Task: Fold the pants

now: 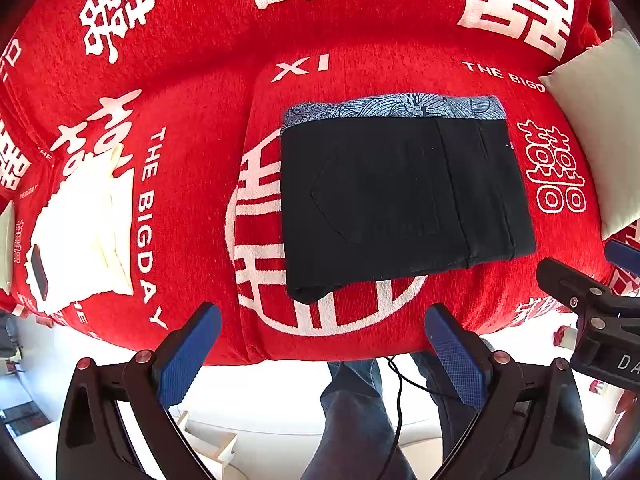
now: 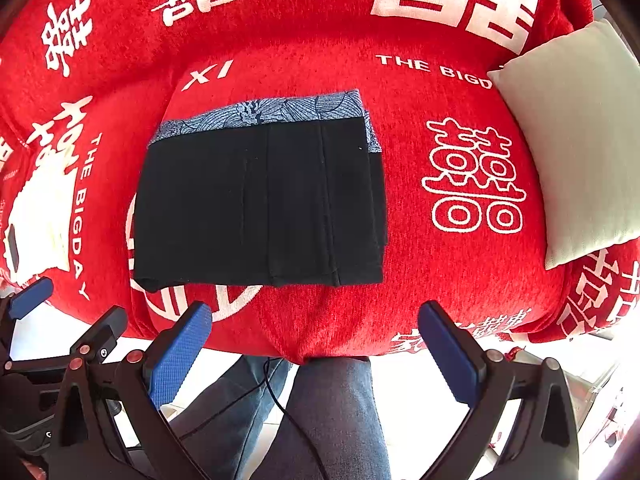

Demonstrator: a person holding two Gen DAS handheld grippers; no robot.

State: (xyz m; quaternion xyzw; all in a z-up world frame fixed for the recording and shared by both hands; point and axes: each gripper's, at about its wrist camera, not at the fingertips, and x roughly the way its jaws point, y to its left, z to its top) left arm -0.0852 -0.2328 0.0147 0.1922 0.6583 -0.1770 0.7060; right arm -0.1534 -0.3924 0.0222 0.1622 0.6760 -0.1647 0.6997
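Observation:
The black pants (image 1: 400,196) lie folded into a compact rectangle on the red sofa seat (image 1: 192,240), with a blue patterned inner waistband strip along the far edge. They also show in the right wrist view (image 2: 260,204). My left gripper (image 1: 324,356) is open and empty, held off the sofa's front edge, below the pants. My right gripper (image 2: 316,356) is open and empty too, also off the front edge, near the pants' right half. The right gripper shows at the right edge of the left wrist view (image 1: 592,296).
A pale cushion (image 2: 572,144) leans at the right end of the sofa. A folded white garment (image 1: 80,232) with a dark phone-like object (image 1: 40,272) lies on the left. The person's jeans-clad legs (image 2: 332,412) and a black cable stand below the front edge.

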